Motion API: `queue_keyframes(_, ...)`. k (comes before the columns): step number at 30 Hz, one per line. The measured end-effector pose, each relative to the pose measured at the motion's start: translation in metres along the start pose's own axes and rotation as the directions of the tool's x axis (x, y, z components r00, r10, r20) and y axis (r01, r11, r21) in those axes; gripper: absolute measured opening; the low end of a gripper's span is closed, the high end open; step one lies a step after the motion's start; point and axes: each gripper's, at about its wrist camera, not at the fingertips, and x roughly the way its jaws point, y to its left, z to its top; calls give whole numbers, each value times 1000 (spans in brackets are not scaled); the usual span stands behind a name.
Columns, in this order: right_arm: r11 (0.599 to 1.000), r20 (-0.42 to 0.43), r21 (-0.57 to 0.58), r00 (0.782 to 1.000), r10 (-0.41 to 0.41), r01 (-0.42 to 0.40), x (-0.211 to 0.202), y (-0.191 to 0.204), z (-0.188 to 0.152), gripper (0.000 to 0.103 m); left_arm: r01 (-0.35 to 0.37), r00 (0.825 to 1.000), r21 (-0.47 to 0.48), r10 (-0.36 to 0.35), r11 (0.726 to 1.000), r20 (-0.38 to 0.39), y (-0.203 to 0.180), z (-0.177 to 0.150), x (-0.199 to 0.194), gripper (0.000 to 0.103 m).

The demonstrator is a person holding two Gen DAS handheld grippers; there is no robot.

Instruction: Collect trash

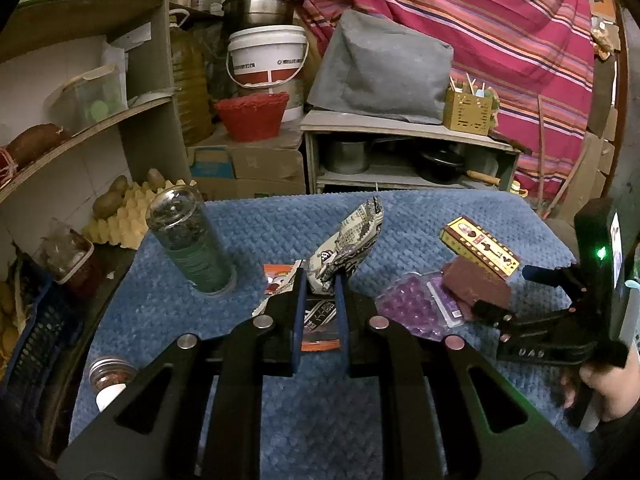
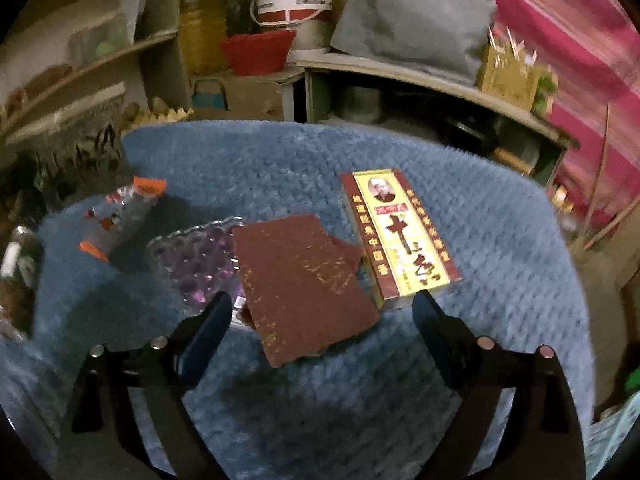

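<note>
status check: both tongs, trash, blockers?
Left tongs shut on black-and-white wrapper. Right tongs open around brown sheet. Yellow box touches it at right.

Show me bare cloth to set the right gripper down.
Free: the near blue cloth in front of the brown sheet, and the far strip behind the yellow box. Crowded: the purple bead pack beside the sheet.

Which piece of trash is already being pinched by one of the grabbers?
The black-and-white printed wrapper. The left gripper has its jaws shut on its lower end, so it sticks up. The brown sheet, purple bead pack and yellow box just lie on the blue cloth.
</note>
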Motion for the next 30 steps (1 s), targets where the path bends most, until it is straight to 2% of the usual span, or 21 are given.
queue_keyframes(5,1000,-10,-20,1000,5,-5,5,2,3,88,5,1000,-2,-5,1000,5,2,1,0,13)
queue_keyframes(7,999,-26,1,999,48,-48,8,-1,5,63,3,1000,-1,-3,1000,5,2,0,0,13)
queue_keyframes(9,996,-31,32,996,87,-86,7,-5,5,45,0,1000,2,0,1000,5,2,0,0,13)
queue_keyframes(12,992,-21,53,993,114,-113,-1,-9,2,36,-2,1000,1,2,1000,2,4,0,1,13)
queue_keyframes(14,995,-28,58,996,87,-85,-4,-11,0,29,0,1000,3,0,1000,3,4,0,1,13)
queue_keyframes(16,997,-38,32,996,75,-74,-8,-8,-3,30,2,1000,10,-2,1000,5,2,0,0,13)
queue_keyframes(17,998,-51,10,997,62,-61,-7,-5,-3,37,5,1000,12,-5,1000,7,0,-1,-1,13)
queue_keyframes(18,999,-52,-1,998,38,-38,-7,-4,-4,60,10,1000,13,-10,1000,8,-1,-1,-2,13)
queue_keyframes(19,1000,-42,-12,999,11,-11,-7,-3,-4,71,13,1000,14,-13,1000,10,-4,-2,-3,13)
queue_keyframes(20,1000,-25,-19,1000,-13,12,-9,-2,-5,75,15,1000,17,-15,1000,11,-5,-2,-4,13)
queue_keyframes(26,1000,-64,8,998,23,-22,6,-14,-1,77,20,1000,36,-20,999,19,-8,-3,-5,13)
queue_keyframes(30,990,-61,84,991,121,-116,16,-30,-2,76,21,1000,28,-21,999,13,-5,-2,-2,13)
